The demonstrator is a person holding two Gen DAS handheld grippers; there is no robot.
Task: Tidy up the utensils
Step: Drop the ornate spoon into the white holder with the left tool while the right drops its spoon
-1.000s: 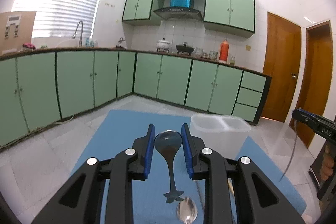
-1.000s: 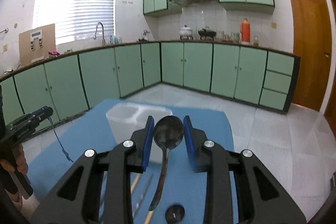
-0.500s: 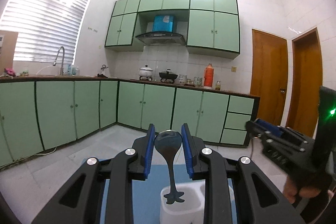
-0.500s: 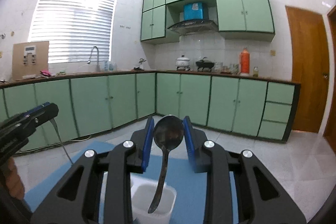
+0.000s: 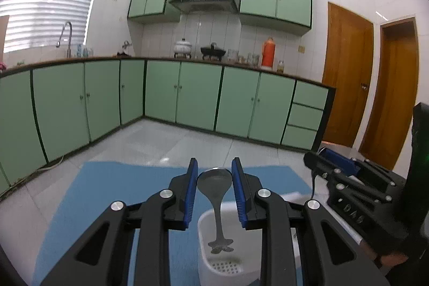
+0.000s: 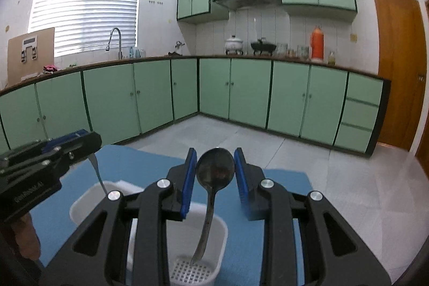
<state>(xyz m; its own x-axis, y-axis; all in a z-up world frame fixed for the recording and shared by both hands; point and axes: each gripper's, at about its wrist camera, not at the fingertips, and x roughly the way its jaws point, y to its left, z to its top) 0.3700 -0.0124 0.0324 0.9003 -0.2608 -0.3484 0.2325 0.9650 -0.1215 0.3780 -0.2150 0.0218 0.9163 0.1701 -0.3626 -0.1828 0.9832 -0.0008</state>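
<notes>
My left gripper (image 5: 214,180) is shut on the bowl of a steel spoon (image 5: 217,205) whose flower-shaped handle end hangs over the left compartment of a white utensil holder (image 5: 206,267). My right gripper (image 6: 215,173) is shut on the bowl of a darker spoon (image 6: 210,205); its handle dangles above the perforated floor of the holder's right compartment (image 6: 219,229). Each view shows the other gripper: the right one (image 5: 351,195) at the right of the left wrist view, the left one (image 6: 45,160) at the left of the right wrist view.
The holder stands on a blue mat (image 6: 284,208) over a pale surface. Green kitchen cabinets (image 5: 193,95) run along the far walls, with wooden doors (image 5: 346,77) at the right. A hand (image 6: 24,237) grips the left tool at the lower left.
Both grippers carried their spoons forward to just above the white holder, which now sits right under the hanging handles. The loose utensils on the mat have dropped out of sight.
</notes>
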